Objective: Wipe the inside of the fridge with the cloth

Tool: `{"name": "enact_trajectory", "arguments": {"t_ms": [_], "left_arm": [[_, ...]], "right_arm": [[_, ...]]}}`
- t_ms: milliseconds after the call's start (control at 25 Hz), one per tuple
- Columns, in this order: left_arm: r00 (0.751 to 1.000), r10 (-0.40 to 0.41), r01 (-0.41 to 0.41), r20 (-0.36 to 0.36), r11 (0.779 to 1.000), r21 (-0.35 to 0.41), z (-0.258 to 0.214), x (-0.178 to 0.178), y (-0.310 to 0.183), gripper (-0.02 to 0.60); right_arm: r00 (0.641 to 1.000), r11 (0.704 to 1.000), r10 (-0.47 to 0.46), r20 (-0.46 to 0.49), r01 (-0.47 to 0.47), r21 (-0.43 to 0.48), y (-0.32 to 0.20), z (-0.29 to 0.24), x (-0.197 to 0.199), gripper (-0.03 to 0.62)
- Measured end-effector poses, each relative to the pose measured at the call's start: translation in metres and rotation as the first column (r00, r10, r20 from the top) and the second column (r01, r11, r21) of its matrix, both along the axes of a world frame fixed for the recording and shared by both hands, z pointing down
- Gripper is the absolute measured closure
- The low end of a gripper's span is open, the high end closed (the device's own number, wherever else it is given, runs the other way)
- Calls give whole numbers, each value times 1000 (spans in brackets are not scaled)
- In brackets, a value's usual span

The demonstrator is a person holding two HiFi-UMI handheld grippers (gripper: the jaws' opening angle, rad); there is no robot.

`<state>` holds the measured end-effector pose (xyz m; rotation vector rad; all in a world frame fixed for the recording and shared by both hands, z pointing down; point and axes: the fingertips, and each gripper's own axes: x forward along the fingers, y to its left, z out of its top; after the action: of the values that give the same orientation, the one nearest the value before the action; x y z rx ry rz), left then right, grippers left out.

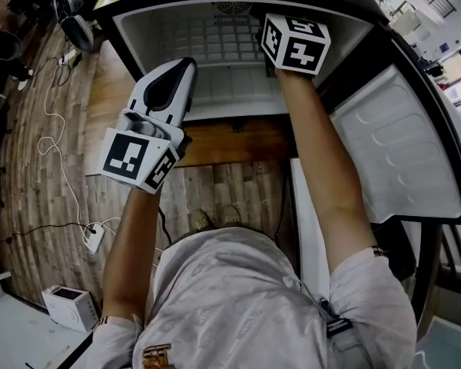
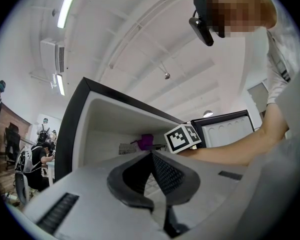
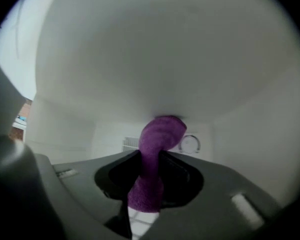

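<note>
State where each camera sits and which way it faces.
Head view: on the head, facing down at the fridge; shows forearms.
Left gripper view: on left gripper, facing up into fridge; shows right forearm.
Right gripper view: on right gripper, inside fridge; fingers clamp purple cloth.
Both gripper views show the cloth.

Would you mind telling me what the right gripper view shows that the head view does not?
Only the right gripper view: the purple cloth clamped by the right gripper, its end reaching a white inner surface, and a round dial behind. Only the head view: the left gripper in front of the fridge, the open door, the wooden floor. Both: the fridge's white interior.
</note>
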<state>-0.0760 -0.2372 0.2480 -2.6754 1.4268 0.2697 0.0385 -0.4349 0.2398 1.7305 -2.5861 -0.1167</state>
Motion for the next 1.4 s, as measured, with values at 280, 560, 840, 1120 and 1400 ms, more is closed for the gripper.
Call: {"name": "enact_trajectory", "arguments": {"t_ms": [280, 560, 840, 1120, 1400], "left_arm": [[1000, -3, 3, -9, 1000, 12, -5, -4, 2, 581], [1000, -30, 30, -11, 999, 15, -9, -19, 7, 581], [998, -61, 61, -4, 998, 17, -10, -37, 6, 581], [995, -96, 96, -4, 995, 20, -11, -47, 4, 581], [994, -113, 113, -1, 993, 19, -10, -50, 1, 581]], "right_arm": [[990, 990, -140, -3, 140, 1, 30, 1, -62, 480], [967, 967, -255, -16, 255, 14, 37, -1, -124, 480], [941, 943, -331, -67, 332, 5, 32, 5, -175, 480], [930, 935, -353, -105, 354, -6, 21, 12, -197, 480], [938, 943, -332, -100, 331, -29, 7, 19, -199, 480]]}}
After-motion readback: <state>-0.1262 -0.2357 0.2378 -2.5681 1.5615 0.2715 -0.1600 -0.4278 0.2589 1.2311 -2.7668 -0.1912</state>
